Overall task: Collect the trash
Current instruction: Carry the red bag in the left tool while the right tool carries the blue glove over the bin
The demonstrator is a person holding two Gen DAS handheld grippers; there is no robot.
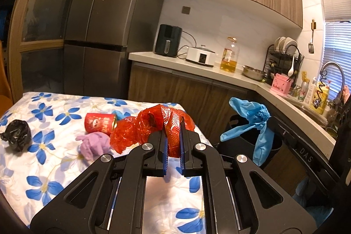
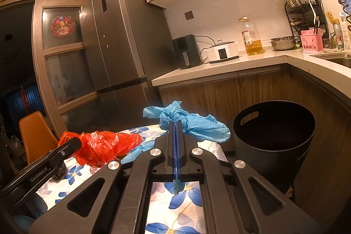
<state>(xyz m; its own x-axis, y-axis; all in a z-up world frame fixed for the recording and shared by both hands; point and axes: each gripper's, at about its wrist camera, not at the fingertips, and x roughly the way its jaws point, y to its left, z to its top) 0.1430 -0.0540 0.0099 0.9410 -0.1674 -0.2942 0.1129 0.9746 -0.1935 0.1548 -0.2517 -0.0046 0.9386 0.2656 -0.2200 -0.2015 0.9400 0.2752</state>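
Left tool: my left tool (image 1: pixel 173 142) is clamped on the crinkled red plastic bag (image 1: pixel 153 128), lifted just above the floral-clothed worktop (image 1: pixel 43 159).
Right tool: my right tool (image 2: pixel 176 146) is pinched tight on the crumpled blue rubber glove (image 2: pixel 193 122), near the round black plastic bin (image 2: pixel 272 137).
Left view only: 1 red printed can (image 1: pixel 99 122) on its side, 1 lilac glove (image 1: pixel 94 143), 1 knotted black bag (image 1: pixel 17 133), all on the worktop.
Right view only: the bin's dark inside and an orange chair (image 2: pixel 35 135).
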